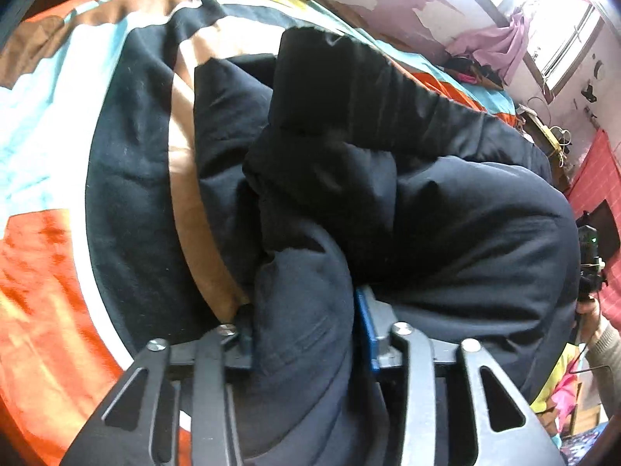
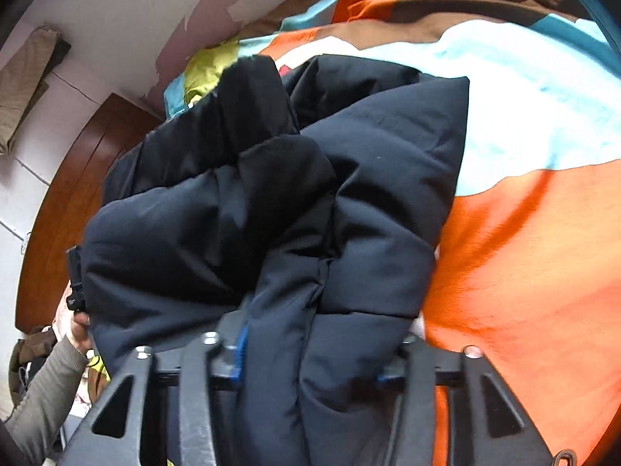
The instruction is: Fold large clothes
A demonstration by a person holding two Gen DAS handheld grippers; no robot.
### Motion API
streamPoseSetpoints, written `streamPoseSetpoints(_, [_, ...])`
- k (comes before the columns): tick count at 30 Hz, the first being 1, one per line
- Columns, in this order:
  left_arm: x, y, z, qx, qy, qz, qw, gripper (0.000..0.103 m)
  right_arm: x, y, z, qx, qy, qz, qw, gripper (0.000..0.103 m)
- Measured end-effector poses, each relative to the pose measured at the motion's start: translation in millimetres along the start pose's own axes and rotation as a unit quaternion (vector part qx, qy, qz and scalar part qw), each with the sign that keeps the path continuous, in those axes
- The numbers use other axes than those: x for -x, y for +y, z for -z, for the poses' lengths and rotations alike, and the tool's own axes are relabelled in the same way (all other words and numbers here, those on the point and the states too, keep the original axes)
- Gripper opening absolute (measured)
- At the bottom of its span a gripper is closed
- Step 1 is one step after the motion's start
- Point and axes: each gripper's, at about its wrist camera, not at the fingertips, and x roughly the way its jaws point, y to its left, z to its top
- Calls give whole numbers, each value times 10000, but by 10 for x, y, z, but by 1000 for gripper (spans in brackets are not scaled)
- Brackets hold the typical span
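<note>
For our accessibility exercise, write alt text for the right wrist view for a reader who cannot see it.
The right gripper is clamped on a bunched fold of a dark puffy jacket lying on a bedspread patterned in orange, light blue and white. At the left edge, a hand in a grey sleeve holds the other gripper against the jacket.

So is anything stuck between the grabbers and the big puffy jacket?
Nothing visible is. The left gripper and the right gripper each already pinch a thick bunch of the dark jacket, which lies on the colourful bedspread.
</note>
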Motion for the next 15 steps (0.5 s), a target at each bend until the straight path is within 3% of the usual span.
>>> streamPoseSetpoints(5, [19,-127,66,-178,-107,-148,9997,17,184,100,89,-23,-229,-35,9997,25])
streamPoseSetpoints(15, [305,-212,173,-233,-271,-119,9993,12,519,90,157,-35,-395,-255,9989,17])
